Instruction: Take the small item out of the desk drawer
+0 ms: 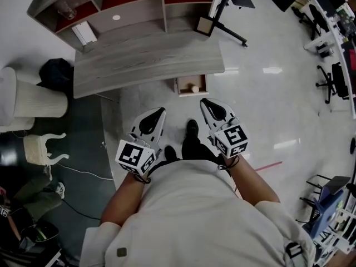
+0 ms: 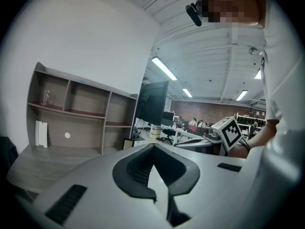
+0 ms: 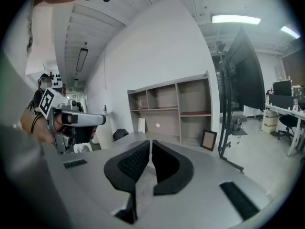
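A small drawer (image 1: pixel 179 86) stands pulled out below the front edge of the grey wooden desk (image 1: pixel 144 60). A small pale round item (image 1: pixel 194 88) lies inside it. Both grippers hang in front of the person's body, short of the drawer and pointing toward the desk. My left gripper (image 1: pixel 162 111) is below and left of the drawer, its jaws closed together and empty (image 2: pixel 153 147). My right gripper (image 1: pixel 203 100) is just below the drawer's right side, also shut with nothing between the pads (image 3: pixel 150 142). Neither gripper view shows the drawer.
A shelf unit (image 1: pixel 111 10) sits on the desk's back. A framed picture (image 1: pixel 204 25) and a monitor stand (image 1: pixel 228 15) are at its right end. A white ribbed bin (image 1: pixel 33 102), a black bag (image 1: pixel 55 71) and a white stool (image 1: pixel 41 149) stand at the left. Office chairs (image 1: pixel 334 77) are at the far right.
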{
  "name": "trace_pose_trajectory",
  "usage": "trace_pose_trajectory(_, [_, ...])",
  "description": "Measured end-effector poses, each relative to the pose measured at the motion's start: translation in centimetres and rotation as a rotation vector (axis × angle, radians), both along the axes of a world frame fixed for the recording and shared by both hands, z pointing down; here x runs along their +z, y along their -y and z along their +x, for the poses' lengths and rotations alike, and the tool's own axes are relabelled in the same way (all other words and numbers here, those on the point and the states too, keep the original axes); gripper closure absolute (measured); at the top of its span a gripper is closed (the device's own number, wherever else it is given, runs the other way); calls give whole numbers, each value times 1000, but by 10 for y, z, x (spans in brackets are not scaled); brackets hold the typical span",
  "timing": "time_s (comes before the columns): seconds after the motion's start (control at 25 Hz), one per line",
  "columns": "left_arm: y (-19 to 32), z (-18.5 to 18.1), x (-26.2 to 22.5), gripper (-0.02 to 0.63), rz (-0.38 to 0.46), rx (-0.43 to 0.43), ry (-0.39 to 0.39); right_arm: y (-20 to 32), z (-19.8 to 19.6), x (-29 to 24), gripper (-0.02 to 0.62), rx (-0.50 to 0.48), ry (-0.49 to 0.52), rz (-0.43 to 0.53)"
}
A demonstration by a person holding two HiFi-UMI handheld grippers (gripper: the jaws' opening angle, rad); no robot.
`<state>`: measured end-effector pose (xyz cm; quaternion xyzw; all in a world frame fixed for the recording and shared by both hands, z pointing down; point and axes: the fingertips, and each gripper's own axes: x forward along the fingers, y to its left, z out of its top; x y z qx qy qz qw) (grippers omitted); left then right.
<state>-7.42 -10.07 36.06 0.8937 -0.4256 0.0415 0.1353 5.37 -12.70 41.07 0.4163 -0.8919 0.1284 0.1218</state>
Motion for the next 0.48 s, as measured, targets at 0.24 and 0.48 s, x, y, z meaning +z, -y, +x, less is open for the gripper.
trace_pose_trajectory(0.24, [48, 16, 30, 595, -45, -35, 31, 50, 17, 43, 569, -34, -22, -74])
trace_pose_trajectory(0.48, [89, 31, 71, 595, -114, -53, 48, 89, 33, 95, 569, -58, -41, -163])
